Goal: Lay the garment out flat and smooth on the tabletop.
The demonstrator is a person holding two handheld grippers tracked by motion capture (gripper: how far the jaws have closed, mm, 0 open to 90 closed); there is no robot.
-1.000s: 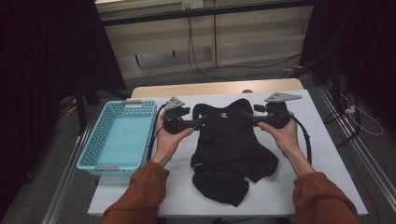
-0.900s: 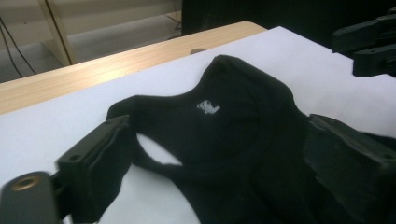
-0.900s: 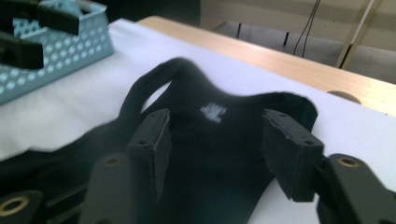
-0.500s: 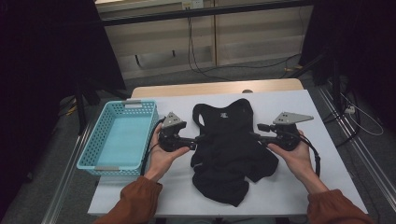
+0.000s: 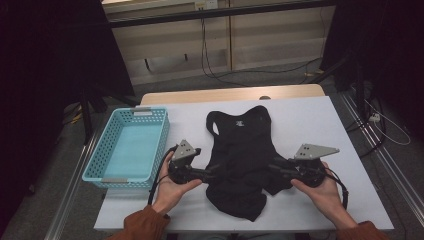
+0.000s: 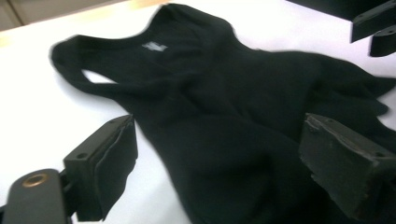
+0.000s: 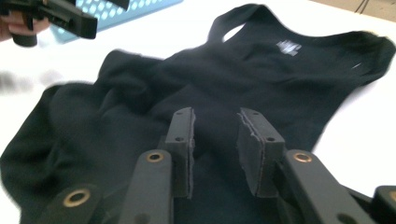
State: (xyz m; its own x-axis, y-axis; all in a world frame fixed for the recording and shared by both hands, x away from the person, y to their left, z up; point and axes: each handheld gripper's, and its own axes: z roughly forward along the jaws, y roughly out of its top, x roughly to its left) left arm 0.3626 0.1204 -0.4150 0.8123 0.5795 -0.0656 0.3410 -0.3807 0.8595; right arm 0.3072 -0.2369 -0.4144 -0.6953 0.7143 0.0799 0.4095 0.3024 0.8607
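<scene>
A black sleeveless top [image 5: 240, 150] lies flat on the white table [image 5: 310, 125], neck end away from me, hem crumpled toward me. My left gripper [image 5: 214, 173] is at the top's lower left edge, pointing inward. In the left gripper view its jaws stand wide apart [image 6: 219, 154] over the fabric [image 6: 224, 107], gripping nothing. My right gripper [image 5: 274, 167] sits at the lower right edge, facing the left one. In the right gripper view its jaws [image 7: 215, 140] hold a narrow gap just above the cloth [image 7: 261, 79], with nothing clearly pinched.
A light blue plastic basket [image 5: 102, 167] stands on the table's left end, close to my left hand. Bare white table lies to the right of the top and beyond its neck. The table's front edge is near my wrists.
Both grippers have moved from the top's shoulder straps down along its sides toward me, to the lower part. The top stays spread on the table.
</scene>
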